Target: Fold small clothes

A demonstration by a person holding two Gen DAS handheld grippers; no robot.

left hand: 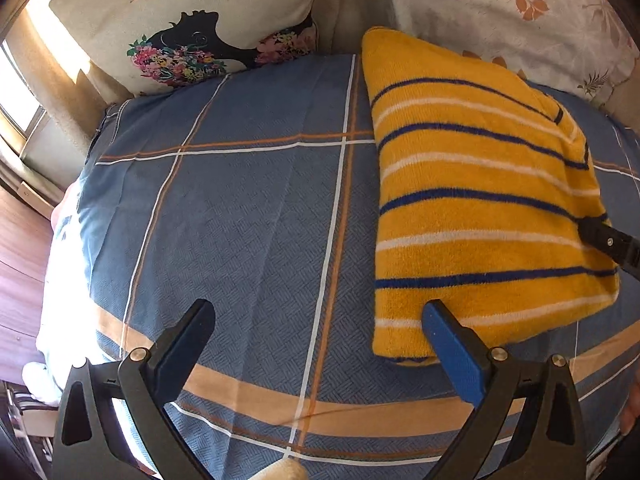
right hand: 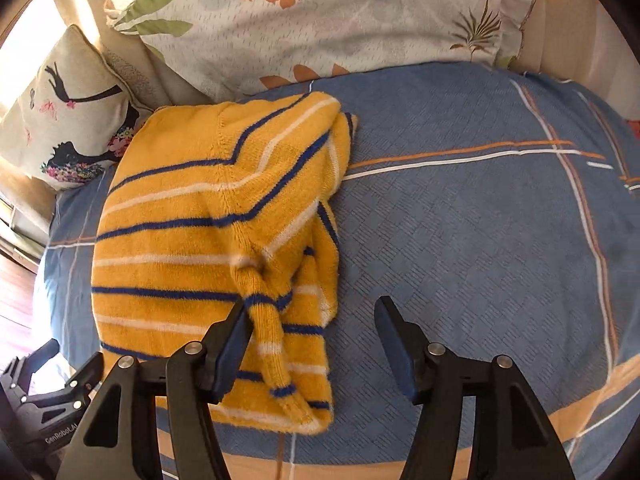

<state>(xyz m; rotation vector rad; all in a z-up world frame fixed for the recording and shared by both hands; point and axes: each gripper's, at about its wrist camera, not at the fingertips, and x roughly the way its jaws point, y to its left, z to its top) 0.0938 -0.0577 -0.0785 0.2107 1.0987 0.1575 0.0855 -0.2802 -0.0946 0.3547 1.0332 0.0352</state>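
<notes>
A small yellow sweater [left hand: 480, 200] with blue and white stripes lies folded on a blue plaid bedspread [left hand: 248, 220]. My left gripper [left hand: 316, 320] is open, its right finger at the sweater's near left corner. In the right wrist view the sweater [right hand: 192, 248] has a sleeve folded over its right side, bunched near my left finger. My right gripper [right hand: 312, 320] is open above the sweater's near right edge, holding nothing. The right gripper's finger [left hand: 608, 240] also shows at the sweater's right edge in the left wrist view.
A cream cushion [left hand: 192, 24] with a black silhouette and flowers leans at the head of the bed. A leaf-print pillow [right hand: 320, 24] lies beside it. The bed's left edge [left hand: 68, 264] drops to a wooden floor. The left gripper body [right hand: 48, 400] shows at lower left.
</notes>
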